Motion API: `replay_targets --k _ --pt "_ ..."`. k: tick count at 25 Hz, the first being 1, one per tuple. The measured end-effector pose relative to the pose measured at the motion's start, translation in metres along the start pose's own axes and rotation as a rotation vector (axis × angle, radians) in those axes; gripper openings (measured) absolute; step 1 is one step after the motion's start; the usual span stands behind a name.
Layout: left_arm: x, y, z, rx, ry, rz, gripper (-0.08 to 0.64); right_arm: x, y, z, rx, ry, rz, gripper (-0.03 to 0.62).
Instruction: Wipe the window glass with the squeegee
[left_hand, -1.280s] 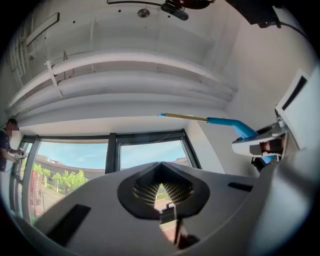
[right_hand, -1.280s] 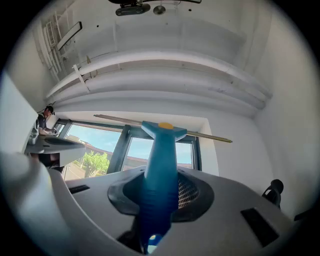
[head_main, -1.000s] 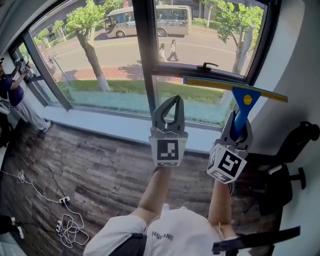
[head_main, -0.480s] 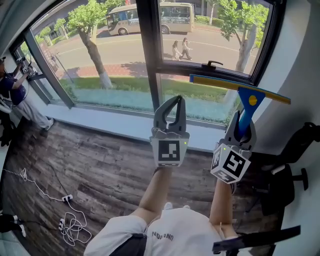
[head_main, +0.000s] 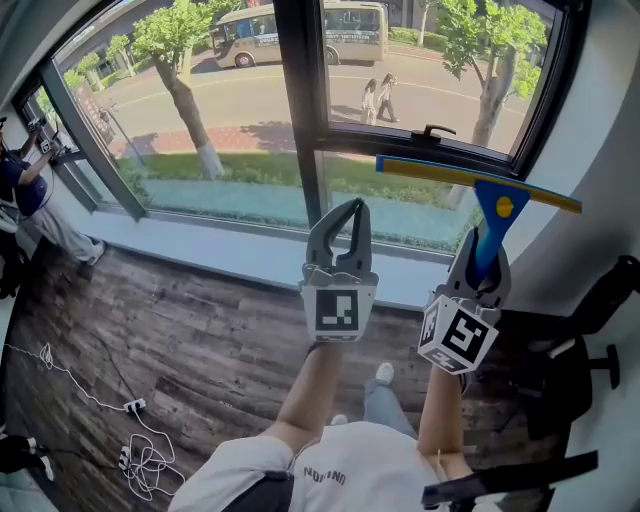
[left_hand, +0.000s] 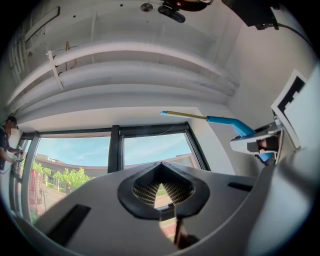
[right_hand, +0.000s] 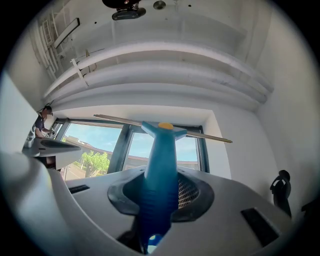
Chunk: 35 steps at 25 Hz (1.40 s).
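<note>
Squeegee (head_main: 495, 212): blue handle, yellow spot at the neck and a long thin blade set crosswise. It is upright in your right claw (head_main: 482, 255), with the blade level and lying across the dark crossbar of the right-hand window, just under the window latch (head_main: 430, 130). Right claw: clamped on the lower part of the handle. The right gripper view shows the blue squeegee (right_hand: 160, 165) filling the gap between the jaws of the right claw (right_hand: 161, 197). Left claw (head_main: 350, 208): jaws together at the tips, nothing between them, raised beside the right one and doing no work; the left gripper view confirms this left claw (left_hand: 161, 172) is empty. Window glass (head_main: 400, 60): two panes stacked on the right side, a street and trees beyond them. No view settles whether the blade touches the glass or sits just off it. Other items: wooden floor (head_main: 200, 330) below the sill, a tangle of white cable (head_main: 140, 450) at lower left and a dark chair (head_main: 590, 300) at the right wall. Step in hand, as judged: tool gripped and brought up to the window, but no wiping stroke is evident. Next move calls for you to lay the whole blade edge flat against one pane near its top. Hold it level under even pressure as you draw it down, steering clear of the latch and crossbar.
</note>
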<state>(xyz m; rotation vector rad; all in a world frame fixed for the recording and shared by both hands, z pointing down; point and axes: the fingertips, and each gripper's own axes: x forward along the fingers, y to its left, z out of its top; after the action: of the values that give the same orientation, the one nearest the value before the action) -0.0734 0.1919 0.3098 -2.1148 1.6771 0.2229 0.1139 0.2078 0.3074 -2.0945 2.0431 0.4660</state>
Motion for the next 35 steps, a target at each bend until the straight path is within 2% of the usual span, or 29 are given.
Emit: replay_targets --k 5,10,17,23,28,32,35 --pt "0.052 0.01 -0.034 -0.001 0.008 0.025 0.003 0.06 0.007 -0.024 0.011 -0.025 0.038 0.104" --pt "0.138 -0.001 -0.079 -0.004 0.029 0.028 0.003 0.147 -0.017 -0.069 0.019 -0.01 0.046 0.104" --pt "0.26 -0.011 -0.101 -0.023 0.0 0.042 0.003 0.269 -0.051 -0.098 0.029 0.019 0.048 0.104" --pt "0.306 -0.011 -0.129 -0.006 0.03 0.051 0.003 0.325 -0.071 -0.128 0.038 0.043 0.033 0.104" --pt "0.341 0.008 -0.153 -0.017 0.047 0.056 0.003 0.364 -0.059 -0.146 0.03 0.053 0.038 0.104" --pt "0.377 0.029 -0.169 -0.051 0.032 0.06 0.003 0.402 -0.044 -0.156 -0.006 0.045 0.026 0.104" --pt "0.408 0.047 -0.17 -0.04 -0.003 0.048 0.003 0.438 -0.04 -0.149 -0.021 0.007 -0.003 0.104"
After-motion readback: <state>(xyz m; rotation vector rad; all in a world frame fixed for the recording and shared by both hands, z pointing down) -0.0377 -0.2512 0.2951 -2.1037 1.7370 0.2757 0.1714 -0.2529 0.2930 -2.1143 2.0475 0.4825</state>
